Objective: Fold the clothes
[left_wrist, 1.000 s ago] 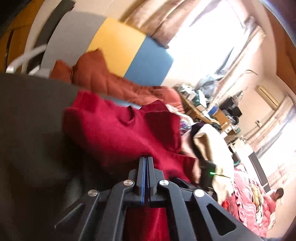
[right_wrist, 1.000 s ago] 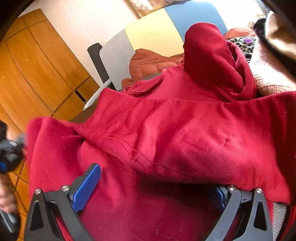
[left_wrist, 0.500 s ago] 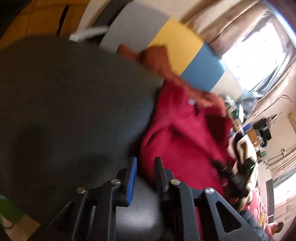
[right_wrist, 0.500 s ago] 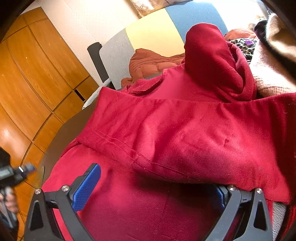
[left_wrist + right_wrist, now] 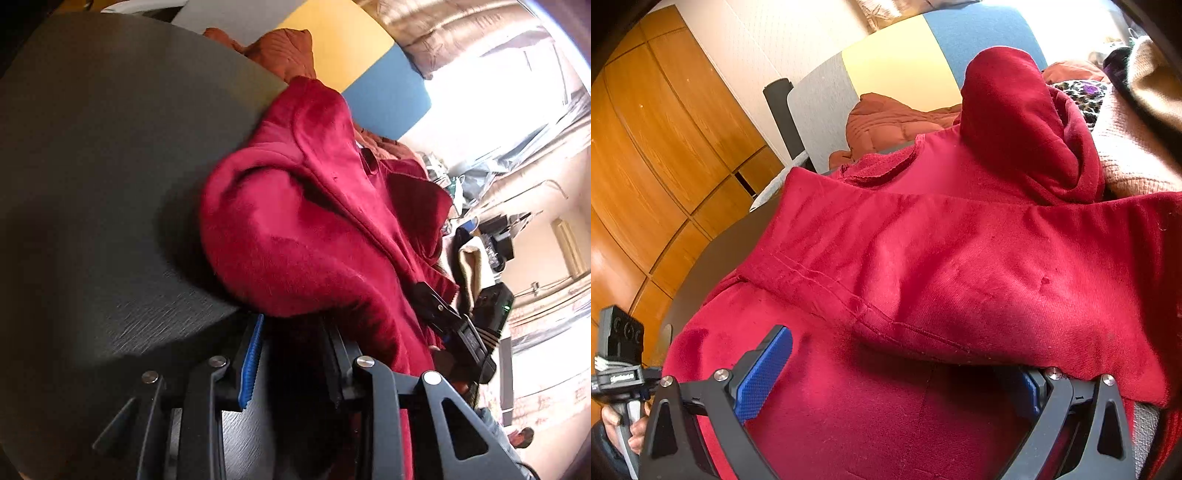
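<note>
A dark red hooded garment [image 5: 960,266] lies heaped on the round grey table [image 5: 713,258], with one part folded across the body and the hood standing up behind. My right gripper [image 5: 897,369] rests open and wide over its near part, and the fold hides the right fingertip. My left gripper [image 5: 295,332] sits low at the table's edge [image 5: 92,166]. Its jaws are opening, and a bulge of the red garment [image 5: 295,240] hangs over the tips without being pinched. The gap between them is in shadow.
A rust quilted jacket [image 5: 894,122] lies behind the garment, against a grey, yellow and blue panel [image 5: 897,62]. A pink knit [image 5: 1134,155] and a leopard-print cloth [image 5: 1082,96] are piled at the right. Wooden cabinets [image 5: 665,129] stand at the left.
My left gripper let go of the red cloth, opened and sank to the table's edge. The lifted corner of the garment dropped onto the table. My right gripper stayed put.
</note>
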A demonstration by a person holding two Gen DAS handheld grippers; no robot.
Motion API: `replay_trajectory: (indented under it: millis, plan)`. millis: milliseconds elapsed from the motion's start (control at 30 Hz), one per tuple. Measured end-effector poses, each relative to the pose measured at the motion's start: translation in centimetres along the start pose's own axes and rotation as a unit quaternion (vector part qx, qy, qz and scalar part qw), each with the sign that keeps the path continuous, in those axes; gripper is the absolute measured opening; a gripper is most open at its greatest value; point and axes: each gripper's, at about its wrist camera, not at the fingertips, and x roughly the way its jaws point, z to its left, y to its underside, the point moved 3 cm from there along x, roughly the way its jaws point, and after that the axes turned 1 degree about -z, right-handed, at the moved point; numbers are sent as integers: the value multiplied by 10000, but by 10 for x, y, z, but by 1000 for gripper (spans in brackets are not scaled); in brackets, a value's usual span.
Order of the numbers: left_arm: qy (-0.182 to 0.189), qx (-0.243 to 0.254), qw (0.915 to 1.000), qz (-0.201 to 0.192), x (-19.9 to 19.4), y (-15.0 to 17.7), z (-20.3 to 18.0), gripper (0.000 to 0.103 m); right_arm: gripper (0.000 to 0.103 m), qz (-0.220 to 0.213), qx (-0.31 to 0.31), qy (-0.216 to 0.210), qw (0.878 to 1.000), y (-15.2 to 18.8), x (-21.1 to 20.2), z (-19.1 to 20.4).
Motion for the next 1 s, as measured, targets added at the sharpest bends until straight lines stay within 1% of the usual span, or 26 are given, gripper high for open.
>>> replay_trajectory:
  millis: [33,67,100,200,267,333,367,400,500,567,600,633,667,700,733,767,800,833,933,1000]
  plan:
    - [21,45,10000,-20,1,-3,-5,20,103,-2,6,-6,10000,0,0,0]
    - [36,115,9999,-75,1,-6,-10,14,103,-4,11,-13,10000,0,0,-1]
    - [34,237,9995,-212,-5,-11,-16,5,103,-8,16,-23,10000,1,0,-1]
    - [139,479,9967,-646,-35,-22,-31,3,103,-18,36,-57,10000,1,0,-3]
    - [275,554,9940,-898,-65,-26,-37,3,103,-28,56,-81,9999,1,-1,-3]
    - [381,625,9909,-1128,-97,-25,-38,3,103,-41,74,-100,9999,1,-2,-3]
    - [385,653,9897,-1212,-109,-24,-37,0,103,-45,79,-104,9999,1,-2,-3]
    - [388,659,9886,-1300,-121,-22,-35,0,103,-49,82,-107,9999,1,-2,-2]
    - [340,524,9854,-1583,-150,-22,-25,0,103,-57,88,-108,9999,2,-3,-2]
    - [41,397,9854,-1657,-158,-23,-8,0,103,-57,86,-101,9999,3,-3,-1]
    - [-88,316,9866,-1600,-157,-21,2,5,103,-57,83,-95,9999,3,-4,-1]
    - [-184,205,9884,-1491,-152,-18,13,14,103,-56,80,-89,9999,3,-4,0]
    - [-225,92,9900,-1386,-144,-15,23,20,103,-55,76,-81,9999,3,-4,0]
    - [-226,-10,9916,-1270,-135,-12,30,29,103,-54,72,-73,9999,3,-4,0]
    - [-134,-89,9935,-1129,-125,-9,34,35,103,-52,68,-69,9999,3,-4,0]
    - [-42,-168,9950,-987,-115,-6,38,36,103,-51,67,-69,9999,3,-4,1]
    - [40,-203,9961,-858,-106,-2,39,40,103,-51,66,-69,9999,3,-4,1]
    - [85,-103,9968,-783,-101,1,36,46,103,-50,66,-69,9999,3,-4,1]
    - [154,667,9950,-722,-94,7,13,49,103,-44,65,-72,9999,2,-3,1]
    - [238,901,9937,-626,-90,7,5,50,103,-40,63,-72,9999,1,-3,0]
